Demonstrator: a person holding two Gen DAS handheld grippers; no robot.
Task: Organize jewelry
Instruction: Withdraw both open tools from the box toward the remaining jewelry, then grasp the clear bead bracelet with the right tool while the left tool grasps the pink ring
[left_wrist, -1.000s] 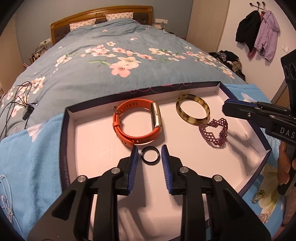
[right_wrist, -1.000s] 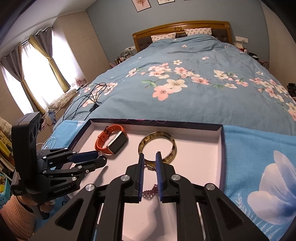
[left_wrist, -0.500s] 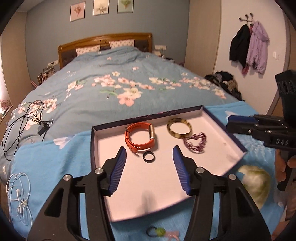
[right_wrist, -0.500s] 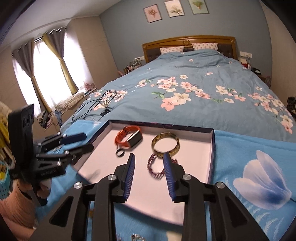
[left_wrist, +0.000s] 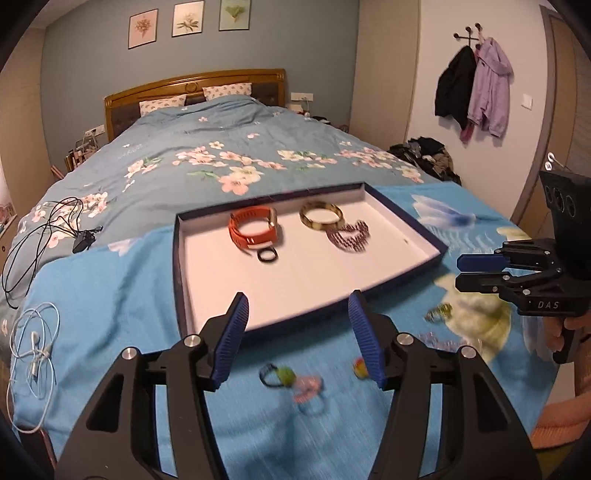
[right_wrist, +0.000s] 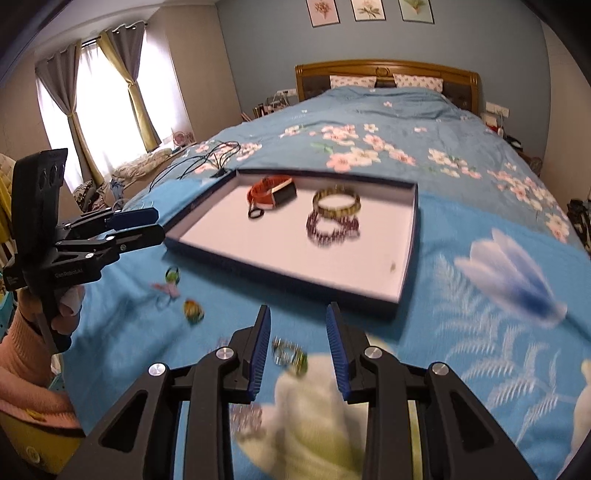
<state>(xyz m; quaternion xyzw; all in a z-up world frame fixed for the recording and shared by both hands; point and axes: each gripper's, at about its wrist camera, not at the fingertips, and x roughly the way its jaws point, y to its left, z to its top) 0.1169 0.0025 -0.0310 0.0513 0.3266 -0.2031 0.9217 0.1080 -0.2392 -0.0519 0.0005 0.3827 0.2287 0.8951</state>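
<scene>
Between pickups: the left gripper (left_wrist: 297, 332) and right gripper (right_wrist: 297, 345) both hang spread and empty over loose trinkets (left_wrist: 291, 380) on the light-blue cloth, near the shallow white-lined tray (left_wrist: 406, 218); next, each must descend onto one

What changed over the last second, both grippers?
Both pulled back out of the tray toward the person. The left gripper opened wide, leaving the black ring in the tray; the right gripper opened off the purple beaded bracelet and now hangs over loose pieces on the blue cloth. The orange watch, tortoiseshell bangle and tray stayed put.
</scene>
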